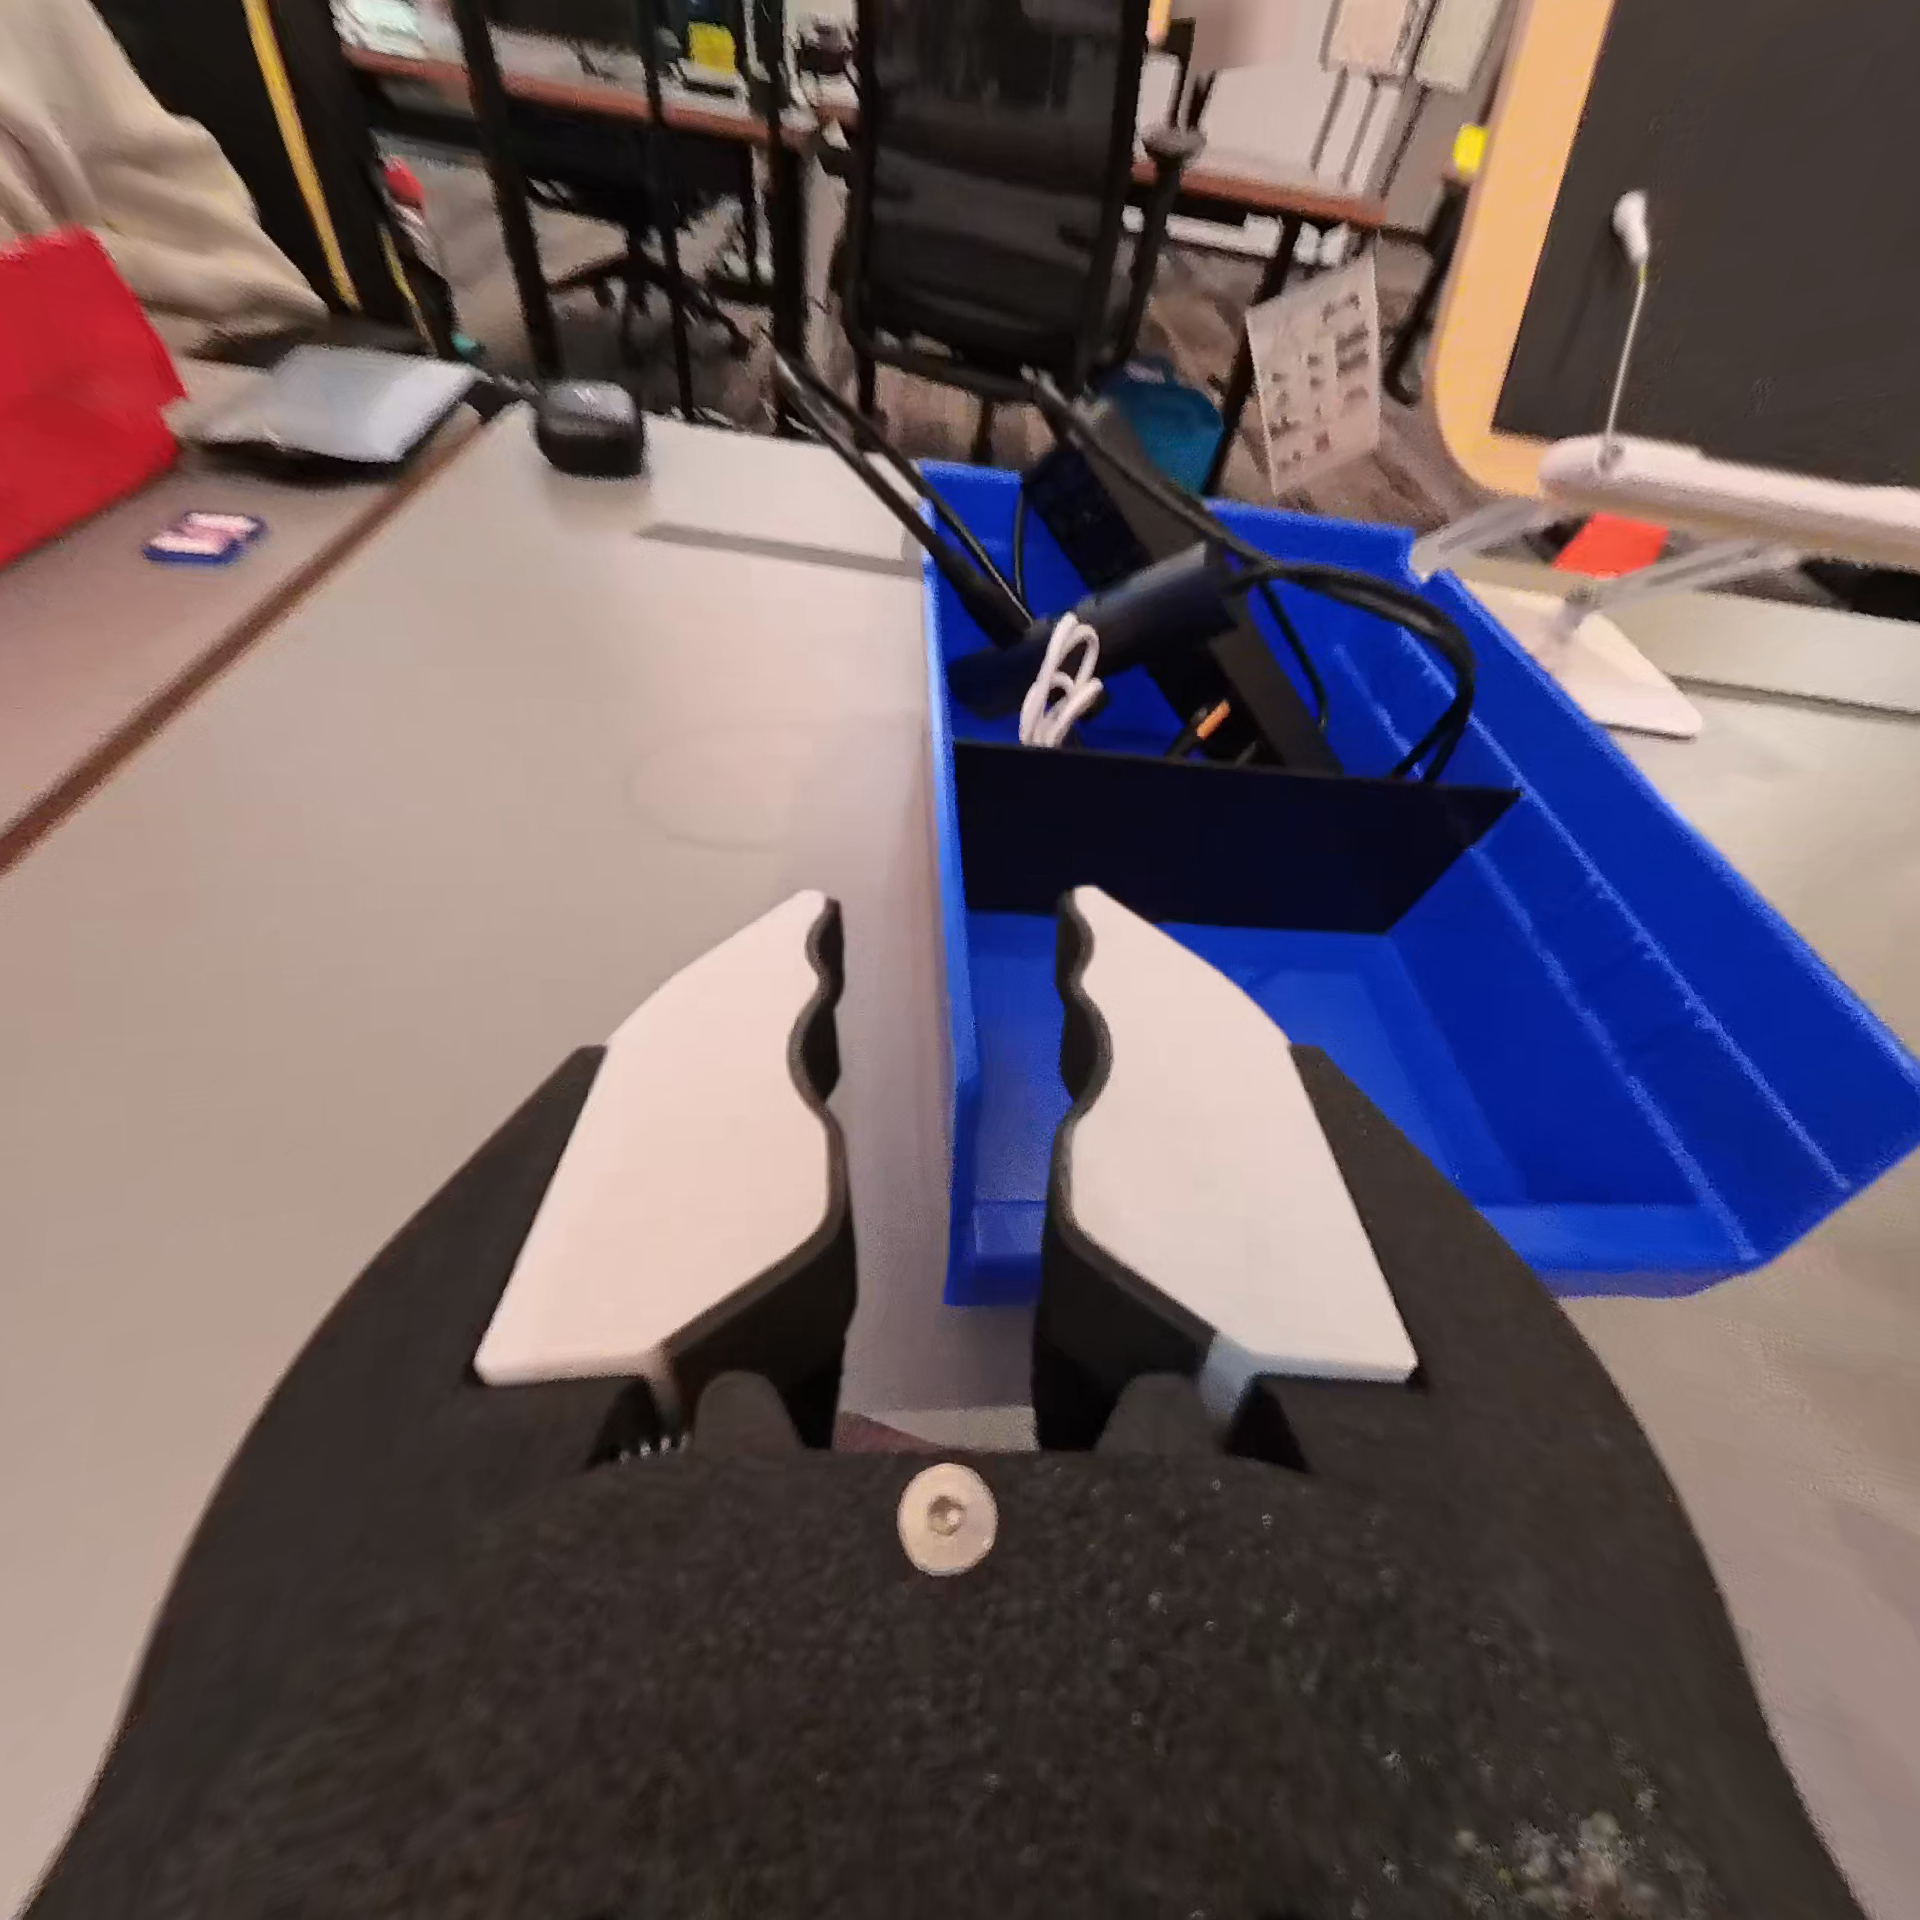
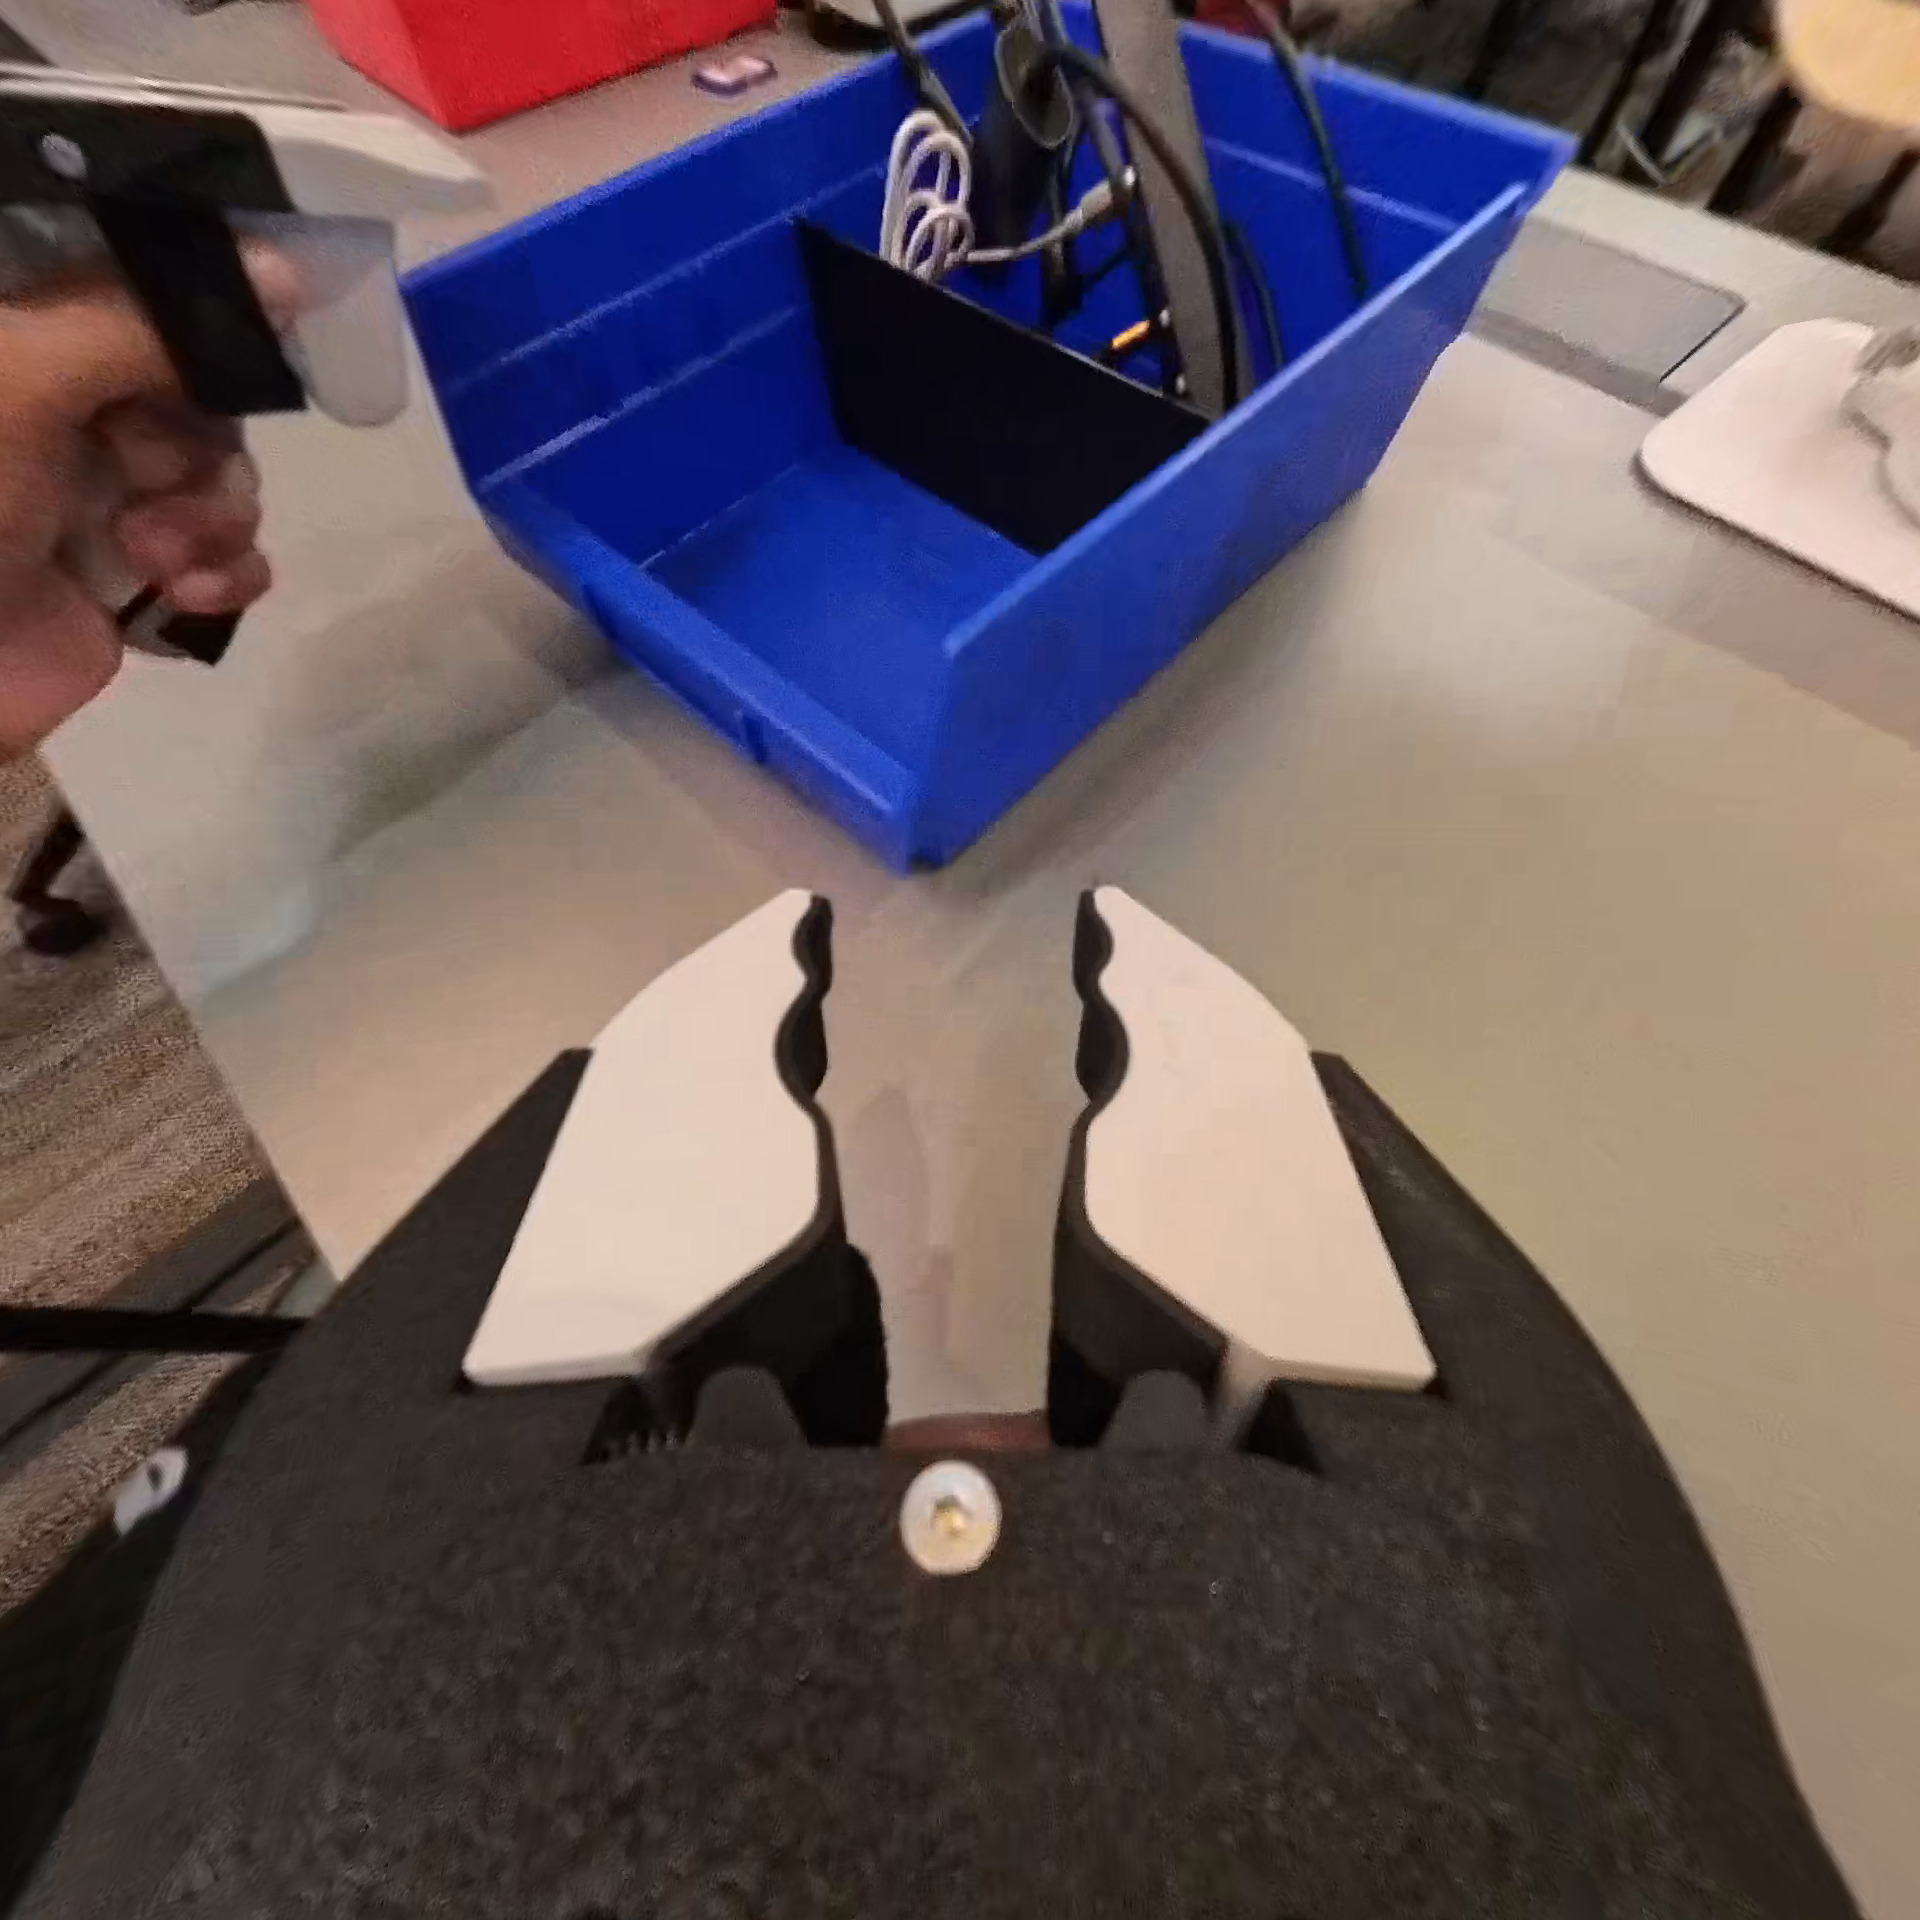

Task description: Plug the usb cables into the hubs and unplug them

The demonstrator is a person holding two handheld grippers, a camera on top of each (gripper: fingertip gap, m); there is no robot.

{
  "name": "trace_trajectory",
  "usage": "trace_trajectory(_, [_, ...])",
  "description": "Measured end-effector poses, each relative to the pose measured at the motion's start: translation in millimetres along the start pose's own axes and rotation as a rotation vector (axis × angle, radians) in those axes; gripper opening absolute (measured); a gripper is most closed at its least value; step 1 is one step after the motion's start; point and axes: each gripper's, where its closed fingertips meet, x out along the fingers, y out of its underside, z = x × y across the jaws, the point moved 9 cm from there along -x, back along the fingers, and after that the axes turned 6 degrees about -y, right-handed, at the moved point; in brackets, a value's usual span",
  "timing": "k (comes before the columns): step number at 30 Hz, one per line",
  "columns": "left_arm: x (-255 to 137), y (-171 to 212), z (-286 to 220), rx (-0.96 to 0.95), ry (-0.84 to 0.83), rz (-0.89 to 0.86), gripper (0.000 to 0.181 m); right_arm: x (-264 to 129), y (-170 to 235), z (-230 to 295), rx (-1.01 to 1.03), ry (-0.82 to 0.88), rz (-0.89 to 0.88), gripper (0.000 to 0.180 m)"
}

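A blue bin (image 1: 1621, 935) (image 2: 1195, 540) stands on the grey table, split by a dark divider (image 1: 1195, 842) (image 2: 987, 405). Its far compartment holds black hubs (image 1: 1164, 603), black cables (image 1: 1444, 665) (image 2: 1195, 208) and a coiled white cable (image 1: 1060, 681) (image 2: 925, 197). Its near compartment is empty. My left gripper (image 1: 948, 909) is open and empty, over the bin's near left wall. My right gripper (image 2: 951, 906) is open and empty above the table, just short of the bin's near corner. The left gripper also shows in a hand at the upper left of the right wrist view (image 2: 208, 270).
A red box (image 1: 73, 384) (image 2: 540, 42) stands at the table's far left, with a small dark case (image 1: 587, 421) and a small blue item (image 1: 203, 535) near it. A white stand base (image 1: 1621, 675) (image 2: 1787, 468) sits right of the bin. Chairs and desks stand beyond.
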Motion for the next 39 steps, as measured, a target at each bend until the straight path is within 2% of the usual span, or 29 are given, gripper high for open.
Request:
trace_trajectory(4, [-24.7,-6.6,-3.8,-0.053,-0.067,-0.054,0.040,-87.1,23.3,-51.5,-0.040,0.034,-0.128,0.038])
trace_trajectory(6, [-35.8,-0.8,-16.6,-0.058,-0.059,-0.015,0.044,-133.4,44.4,-85.1,-0.027,0.128,-0.197,0.032])
trace_trajectory(9, [-58.5,26.0,-47.6,-0.056,0.003,0.043,0.043,-193.9,90.1,-130.7,0.110,0.282,-0.276,0.034])
trace_trajectory(12, [-70.8,61.1,-76.5,-0.089,0.074,0.116,0.040,-238.6,143.8,-167.8,0.223,0.467,-0.293,0.042])
trace_trajectory(15, [-62.7,56.7,-94.9,-0.046,0.209,0.144,0.040,-266.1,159.7,-197.8,0.338,0.559,-0.294,0.044])
trace_trajectory(18, [-50.9,62.1,-96.8,0.062,0.182,0.174,0.040,-270.7,166.5,-210.4,0.385,0.561,-0.332,0.045])
trace_trajectory(23, [-51.0,61.9,-98.7,0.029,0.246,0.172,0.040,-267.1,168.4,-207.9,0.401,0.546,-0.313,0.046])
trace_trajectory(29, [-50.9,61.7,-99.8,0.074,0.241,0.159,0.036,-252.0,169.0,-208.3,0.390,0.519,-0.246,0.044])
trace_trajectory(35, [-50.6,60.5,-97.4,-0.008,0.269,0.157,0.033,-253.4,169.5,-199.1,0.456,0.456,-0.304,0.039])
trace_trajectory(39, [-53.2,60.2,-95.8,0.008,0.270,0.154,0.032,-245.1,167.0,-194.4,0.457,0.416,-0.301,0.039])
